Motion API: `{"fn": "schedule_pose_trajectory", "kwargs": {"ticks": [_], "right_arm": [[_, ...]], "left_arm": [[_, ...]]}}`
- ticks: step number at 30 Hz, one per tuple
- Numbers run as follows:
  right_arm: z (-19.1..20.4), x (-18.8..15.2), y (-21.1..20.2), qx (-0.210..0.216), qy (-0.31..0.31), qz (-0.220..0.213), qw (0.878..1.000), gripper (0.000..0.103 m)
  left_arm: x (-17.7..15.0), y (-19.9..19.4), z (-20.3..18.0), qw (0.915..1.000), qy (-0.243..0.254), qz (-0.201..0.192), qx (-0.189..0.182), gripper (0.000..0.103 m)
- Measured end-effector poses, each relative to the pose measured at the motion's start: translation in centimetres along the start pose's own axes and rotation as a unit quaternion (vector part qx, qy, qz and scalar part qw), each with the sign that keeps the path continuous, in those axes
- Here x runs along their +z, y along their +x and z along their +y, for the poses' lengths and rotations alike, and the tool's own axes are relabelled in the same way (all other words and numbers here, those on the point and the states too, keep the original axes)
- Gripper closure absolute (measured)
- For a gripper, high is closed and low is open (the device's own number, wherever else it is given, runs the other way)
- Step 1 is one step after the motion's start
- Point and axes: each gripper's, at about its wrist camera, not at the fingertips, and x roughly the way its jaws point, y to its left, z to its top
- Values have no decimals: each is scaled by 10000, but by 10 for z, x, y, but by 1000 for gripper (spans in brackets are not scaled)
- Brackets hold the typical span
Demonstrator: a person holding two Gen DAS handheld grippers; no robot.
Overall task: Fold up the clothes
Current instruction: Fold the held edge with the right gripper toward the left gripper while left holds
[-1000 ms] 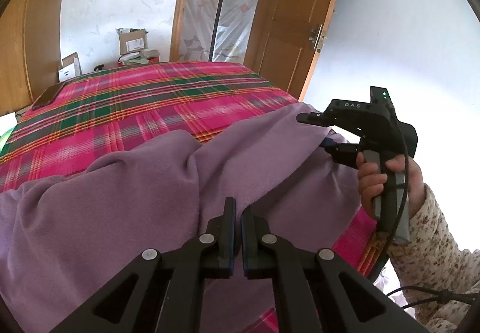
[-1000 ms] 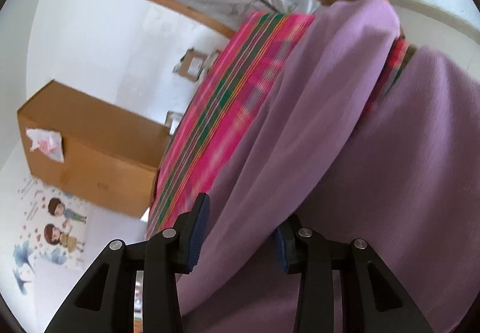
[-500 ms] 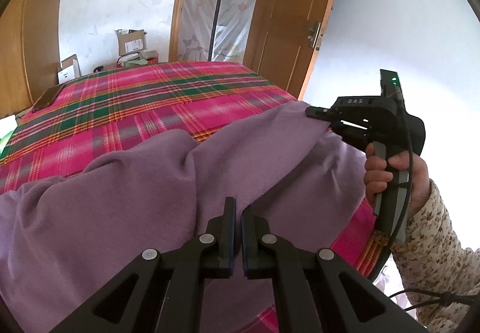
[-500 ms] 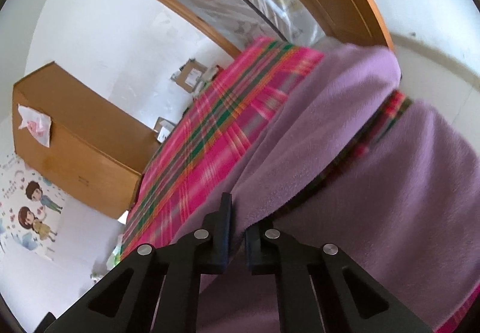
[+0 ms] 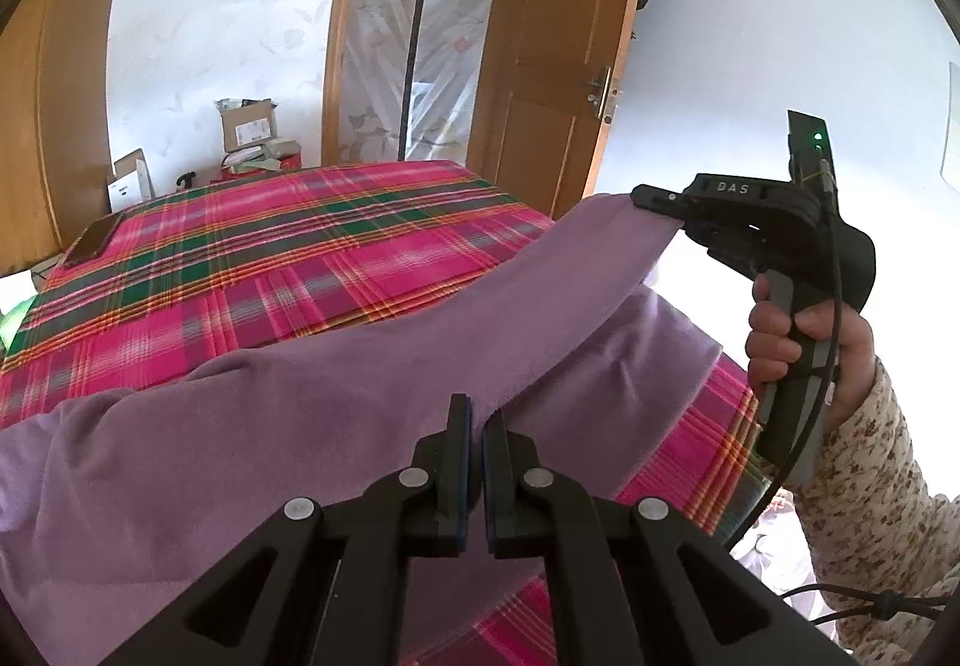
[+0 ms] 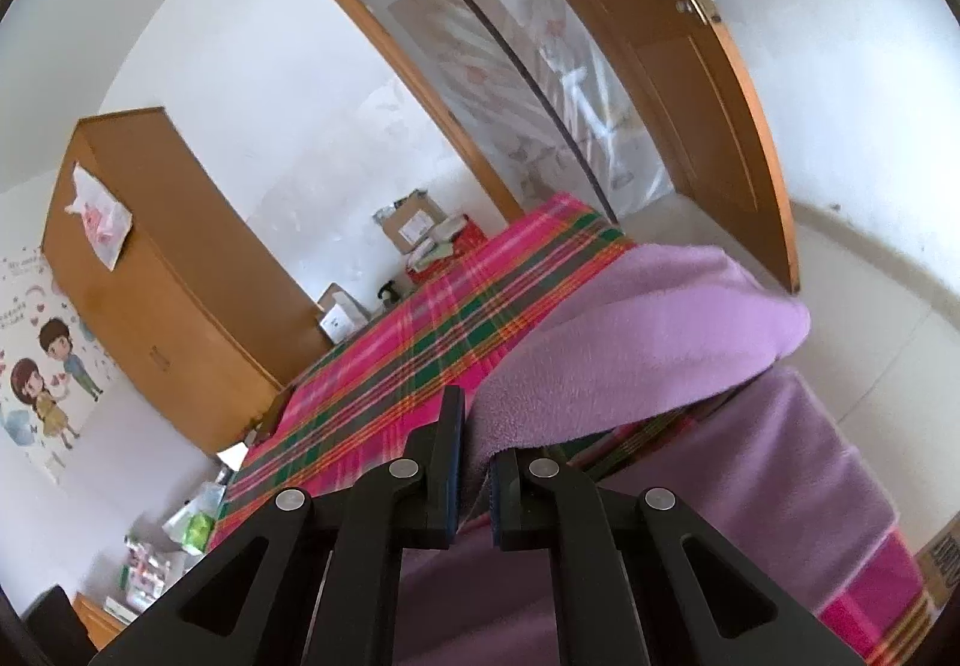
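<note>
Right tongs [image 6: 474, 462], wide open 1 s ago, now clamp the purple fleece garment [image 5: 336, 402] & lift its edge off the bed's [image 5: 252, 258] near-right corner. Left tongs [image 5: 477, 426] pinch it too. Fold prob. under way.

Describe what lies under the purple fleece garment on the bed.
Under the purple fleece garment is the pink-and-green plaid bedspread, showing beyond it and at the near corner. Whatever lies beneath its middle is covered. Both hand-held grippers, left and right, pinch its raised edge.
</note>
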Motion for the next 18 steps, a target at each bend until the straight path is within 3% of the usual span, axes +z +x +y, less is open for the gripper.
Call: {"fn": "schedule_pose_trajectory", "kwargs": {"ticks": [7, 18], "right_arm": [[-7, -13, -19, -140, -118, 1, 9998, 96], [-50, -44, -34, -616, 141, 242, 9977, 96]], "left_arm": [[-12, 3, -8, 9997, 101, 210, -82, 99], [-37, 22, -17, 9980, 218, 592, 9, 99]]}}
